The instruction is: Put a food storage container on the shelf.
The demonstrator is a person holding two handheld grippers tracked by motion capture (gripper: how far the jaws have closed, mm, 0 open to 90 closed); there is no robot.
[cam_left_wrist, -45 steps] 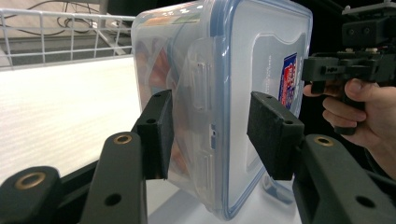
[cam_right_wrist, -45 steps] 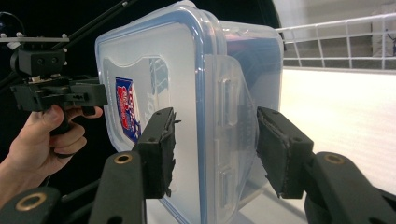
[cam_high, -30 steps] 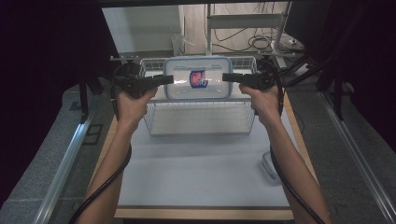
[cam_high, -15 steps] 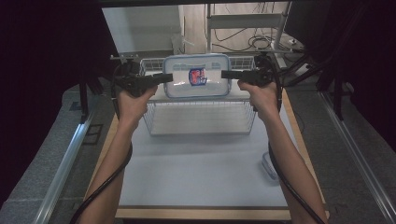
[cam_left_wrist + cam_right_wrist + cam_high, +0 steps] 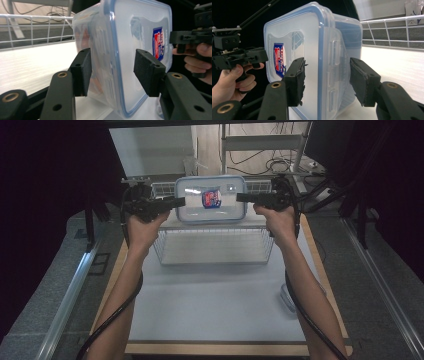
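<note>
Clear plastic container (image 5: 210, 200) with blue-rimmed lid is inside the wire basket (image 5: 215, 251), standing on its far part. Left gripper (image 5: 176, 202) and right gripper (image 5: 242, 197) have their half-open jaws around its ends, seemingly releasing; only withdrawing remains.

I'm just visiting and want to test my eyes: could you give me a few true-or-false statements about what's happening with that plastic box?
1. The clear rectangular plastic box with a blue-rimmed lid is between the left gripper and the right gripper. True.
2. The box has no lid. False: its lid is on.
3. A white wire basket stands on the table. True.
4. The lid's sticker is green. False: it is red and blue.
</note>
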